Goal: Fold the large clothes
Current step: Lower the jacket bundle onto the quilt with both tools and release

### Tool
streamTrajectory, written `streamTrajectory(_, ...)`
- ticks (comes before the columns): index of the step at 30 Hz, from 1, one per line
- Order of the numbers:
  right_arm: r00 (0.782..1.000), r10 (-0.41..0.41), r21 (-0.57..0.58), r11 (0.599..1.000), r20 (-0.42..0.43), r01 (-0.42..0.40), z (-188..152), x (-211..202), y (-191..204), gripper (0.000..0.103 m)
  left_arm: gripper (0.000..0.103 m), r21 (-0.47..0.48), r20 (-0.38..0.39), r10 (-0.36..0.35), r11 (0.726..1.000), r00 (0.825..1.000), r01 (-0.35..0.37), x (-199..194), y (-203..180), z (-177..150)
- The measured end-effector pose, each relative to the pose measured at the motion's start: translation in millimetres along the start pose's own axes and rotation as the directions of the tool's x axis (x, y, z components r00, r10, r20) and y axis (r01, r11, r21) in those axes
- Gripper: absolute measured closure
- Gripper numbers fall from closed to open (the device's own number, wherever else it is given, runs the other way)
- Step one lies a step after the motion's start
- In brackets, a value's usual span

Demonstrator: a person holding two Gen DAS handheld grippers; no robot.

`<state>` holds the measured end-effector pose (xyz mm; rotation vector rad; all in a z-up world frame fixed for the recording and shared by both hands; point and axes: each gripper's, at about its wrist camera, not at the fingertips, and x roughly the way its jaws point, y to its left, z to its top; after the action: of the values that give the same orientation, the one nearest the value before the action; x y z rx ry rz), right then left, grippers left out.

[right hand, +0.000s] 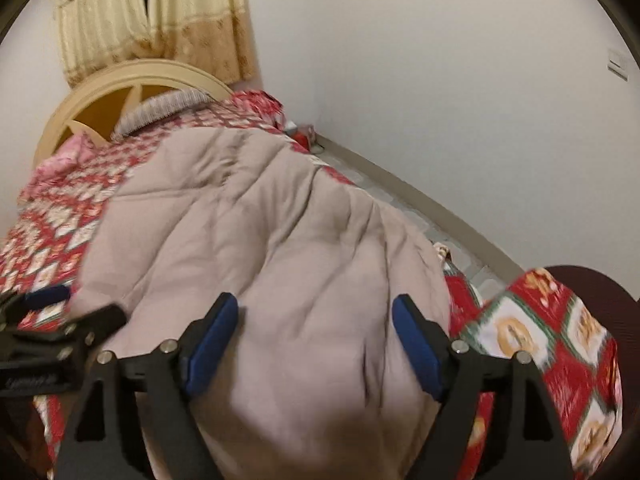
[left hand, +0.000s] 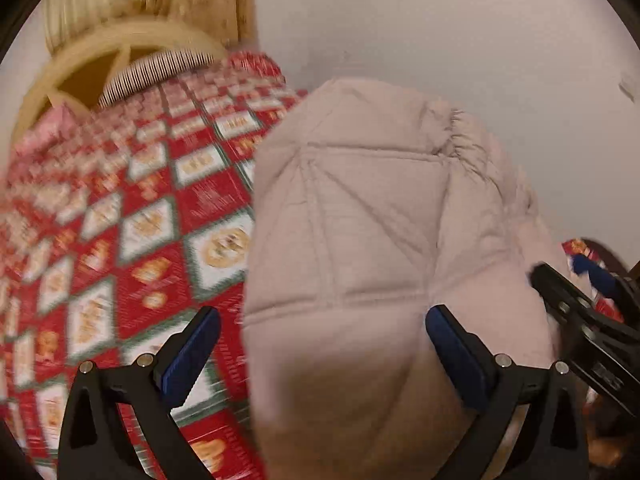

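A pale beige quilted jacket (left hand: 380, 208) lies in a puffy heap on a bed with a red, white and green diamond-patterned cover (left hand: 132, 216). My left gripper (left hand: 324, 354) is open just above the jacket's near left edge; its pads do not press the fabric. The right gripper (left hand: 564, 272) shows at the jacket's right side. In the right wrist view the jacket (right hand: 260, 220) fills the middle. My right gripper (right hand: 314, 344) stands open over its near end, its blue pads apart from the cloth. The left gripper (right hand: 76, 306) is at the jacket's left edge.
A cream arched headboard (right hand: 132, 72) and a striped pillow (right hand: 160, 110) sit at the bed's far end, under yellow curtains (right hand: 160, 12). A white wall (right hand: 440, 80) runs along the right, with a strip of floor (right hand: 400, 200) below. A dark rounded object (right hand: 592, 280) is beside the near corner.
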<state>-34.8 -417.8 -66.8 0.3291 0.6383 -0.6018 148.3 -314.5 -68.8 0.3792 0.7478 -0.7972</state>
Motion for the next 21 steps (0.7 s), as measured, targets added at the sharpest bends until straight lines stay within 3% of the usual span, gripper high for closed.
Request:
streamTrajectory(6, 1.0, 0.003, 0.03, 1.0, -0.001, -0.003, -31, -45, -8, 0.02, 0.001, 0.087, 0.079, 0.076, 0.993, 0.994, -0.082, -45, -15, -27)
streamTrajectory(11, 1.0, -0.003, 0.053, 0.999, -0.028, 0.004, -48, -55, -15, 0.014, 0.001, 0.054, 0.049, 0.063, 0.996, 0.997, -0.065, -55, -14, -48)
streamTrajectory(21, 0.991, 0.01, 0.024, 1.0, -0.134, -0.006, -72, -60, -9, 0.014, 0.001, 0.076, -0.053, 0.029, 0.997, 0.998, -0.025, -57, -19, -85)
